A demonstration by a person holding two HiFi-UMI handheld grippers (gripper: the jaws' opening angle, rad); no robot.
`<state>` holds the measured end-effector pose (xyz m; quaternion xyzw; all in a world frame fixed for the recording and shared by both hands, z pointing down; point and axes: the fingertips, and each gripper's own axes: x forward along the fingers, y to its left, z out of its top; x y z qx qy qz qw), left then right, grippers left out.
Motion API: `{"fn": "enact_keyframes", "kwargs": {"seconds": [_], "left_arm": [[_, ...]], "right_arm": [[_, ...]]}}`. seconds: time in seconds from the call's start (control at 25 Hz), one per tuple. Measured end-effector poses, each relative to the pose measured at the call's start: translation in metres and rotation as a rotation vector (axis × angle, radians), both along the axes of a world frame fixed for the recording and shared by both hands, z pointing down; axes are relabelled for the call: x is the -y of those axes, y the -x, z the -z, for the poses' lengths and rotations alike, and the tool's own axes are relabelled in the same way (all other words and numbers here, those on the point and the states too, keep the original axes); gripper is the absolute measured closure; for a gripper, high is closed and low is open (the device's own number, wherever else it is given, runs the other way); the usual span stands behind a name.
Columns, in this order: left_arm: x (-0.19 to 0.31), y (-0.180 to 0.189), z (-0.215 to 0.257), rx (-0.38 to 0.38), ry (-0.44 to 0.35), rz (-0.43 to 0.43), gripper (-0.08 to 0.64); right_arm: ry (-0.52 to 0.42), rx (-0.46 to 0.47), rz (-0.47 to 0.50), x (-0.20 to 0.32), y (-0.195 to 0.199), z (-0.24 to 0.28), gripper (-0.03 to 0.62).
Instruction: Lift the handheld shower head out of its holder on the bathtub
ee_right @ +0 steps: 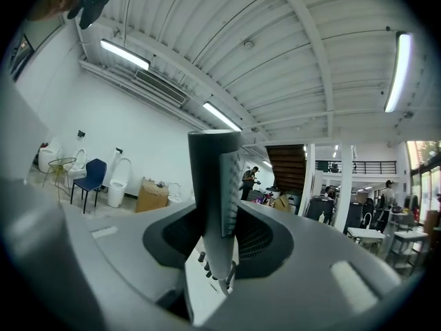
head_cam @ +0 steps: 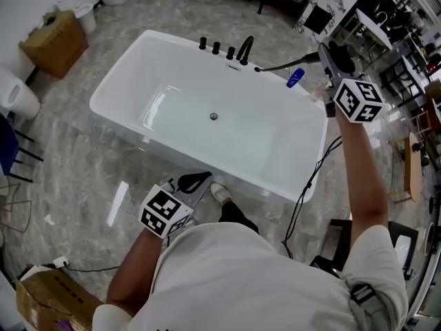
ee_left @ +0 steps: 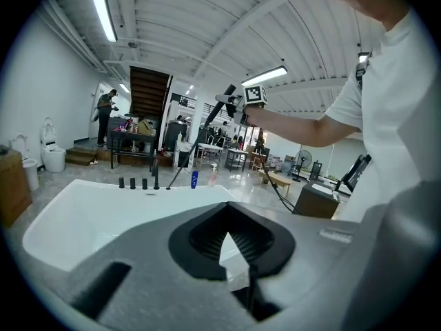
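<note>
Task status: judged from the present layout, the lift is essentially complete.

1. The white bathtub (head_cam: 269, 140) stands empty on the marbled floor. Black tap fittings (head_cam: 230, 50) line the far rim.
2. The right hand-held gripper (head_cam: 329, 54) is raised above the far right corner of the bathtub. Its jaws are closed on the handheld shower head (ee_right: 213, 178), which stands upright between the pads with its nozzle face turned to one side.
3. The shower head is clear of the rim and touches nothing but the pads. Its hose (head_cam: 274, 65) runs from it down to the far rim, just beside the tap fittings. The holder itself is too small to make out.
4. The left hand-held gripper (head_cam: 195, 182) hangs outside the near rim with its jaws together, nothing between them.
5. Remaining work, as a judgement: none, or at most carrying the shower head a little further clear.

Writing and labels:
- The marker cube (head_cam: 358, 101) carries black-and-white square patterns, no letters.
- The blue bottle (head_cam: 295, 78) on the far right corner of the rim has no label that can be read.
- The cardboard box (head_cam: 55, 43) shows no legible print.
</note>
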<state>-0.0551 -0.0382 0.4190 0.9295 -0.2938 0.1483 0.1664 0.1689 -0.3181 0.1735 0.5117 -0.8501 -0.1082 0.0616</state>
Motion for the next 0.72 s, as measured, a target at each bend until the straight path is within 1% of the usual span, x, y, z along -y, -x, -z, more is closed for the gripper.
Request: {"fn": "enact_keyframes", "kwargs": {"seconds": [0.32, 0.72], "left_arm": [[-0.010, 0.009, 0.000, -0.006, -0.003, -0.003, 0.554], [-0.021, 0.016, 0.003, -0.015, -0.011, -0.012, 0.554]], "right_arm": [[-0.046, 0.006, 0.019, -0.038, 0.008, 0.032, 0.457], [-0.092, 0.030, 0.018, -0.082, 0.007, 0.065, 0.457]]}}
